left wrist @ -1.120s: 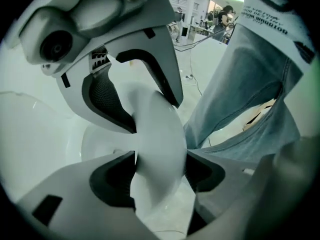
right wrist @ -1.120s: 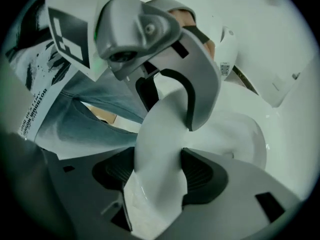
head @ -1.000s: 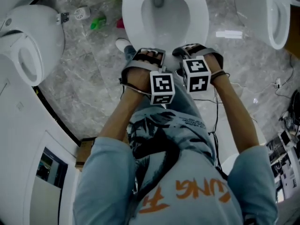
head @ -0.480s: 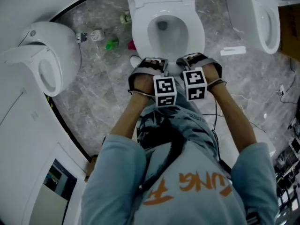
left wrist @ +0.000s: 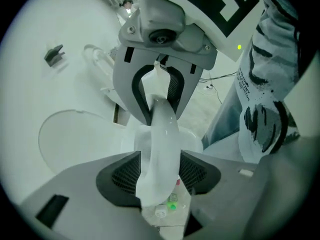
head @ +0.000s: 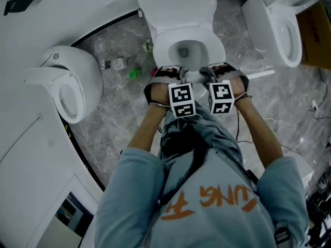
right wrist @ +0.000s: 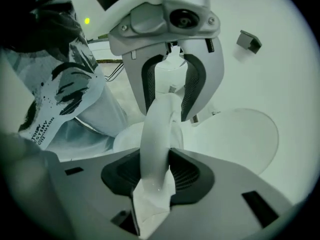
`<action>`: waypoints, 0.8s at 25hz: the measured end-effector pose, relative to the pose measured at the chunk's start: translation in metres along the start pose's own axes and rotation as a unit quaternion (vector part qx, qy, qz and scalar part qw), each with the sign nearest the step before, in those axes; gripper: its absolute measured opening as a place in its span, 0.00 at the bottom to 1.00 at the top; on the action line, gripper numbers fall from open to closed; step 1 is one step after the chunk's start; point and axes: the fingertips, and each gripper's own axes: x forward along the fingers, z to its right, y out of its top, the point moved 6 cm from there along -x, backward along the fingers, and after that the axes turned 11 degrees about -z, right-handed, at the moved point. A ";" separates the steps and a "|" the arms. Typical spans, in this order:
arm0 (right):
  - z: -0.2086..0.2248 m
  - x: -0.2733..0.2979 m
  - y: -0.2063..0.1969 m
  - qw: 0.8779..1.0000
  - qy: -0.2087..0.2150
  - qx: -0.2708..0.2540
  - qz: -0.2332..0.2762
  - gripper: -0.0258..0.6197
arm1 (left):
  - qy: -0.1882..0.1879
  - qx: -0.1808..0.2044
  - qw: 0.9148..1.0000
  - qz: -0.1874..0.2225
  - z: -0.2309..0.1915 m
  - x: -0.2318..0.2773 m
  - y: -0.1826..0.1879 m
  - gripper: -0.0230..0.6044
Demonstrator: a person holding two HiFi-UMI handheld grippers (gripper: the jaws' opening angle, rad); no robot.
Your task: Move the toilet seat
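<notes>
The white toilet seat (head: 215, 49) lies round the bowl at the top middle of the head view. Both grippers hold its front rim side by side, the left gripper (head: 173, 73) left of the right gripper (head: 217, 72), with hands and marker cubes covering the jaws. In the left gripper view, the seat rim (left wrist: 161, 134) runs between the left gripper (left wrist: 159, 170) pads, which press on it. The right gripper (right wrist: 157, 173) pads clamp the seat rim (right wrist: 155, 134) too. Both pairs of jaws have just been closing on the seat. Each gripper view shows the other gripper further along the rim.
A second toilet (head: 67, 84) stands at the left and a third (head: 279, 27) at the upper right. Small items, one green (head: 135, 73), lie on the marble floor left of the bowl. A white strip (head: 261, 75) and cables lie at the right. A cardboard box (head: 316, 35) stands at the right edge.
The view has pulled back, so the toilet looks smaller and its tank now shows. Both hands stay at the seat's front rim and have come up with the camera.
</notes>
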 end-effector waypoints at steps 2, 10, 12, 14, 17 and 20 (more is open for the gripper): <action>0.014 -0.008 0.001 1.000 -0.016 0.006 0.003 0.25 | 0.014 -0.007 1.000 0.008 -0.016 -0.008 -0.004 0.39; 0.075 -0.033 -0.003 0.996 -0.086 0.036 -0.001 0.20 | 0.068 -0.022 0.996 0.045 -0.076 -0.039 -0.012 0.39; 0.091 -0.040 -0.003 0.993 -0.102 0.052 -0.001 0.19 | 0.082 -0.034 0.994 0.063 -0.089 -0.045 -0.015 0.35; 0.111 -0.047 -0.004 0.990 -0.124 0.062 -0.007 0.19 | 0.104 -0.037 0.991 0.075 -0.105 -0.051 -0.017 0.30; 0.141 -0.056 -0.005 0.985 -0.152 0.084 -0.015 0.20 | 0.131 -0.036 0.987 0.081 -0.131 -0.056 -0.021 0.22; 0.166 -0.064 -0.005 0.977 -0.182 0.112 -0.019 0.20 | 0.154 -0.035 0.984 0.088 -0.157 -0.059 -0.025 0.21</action>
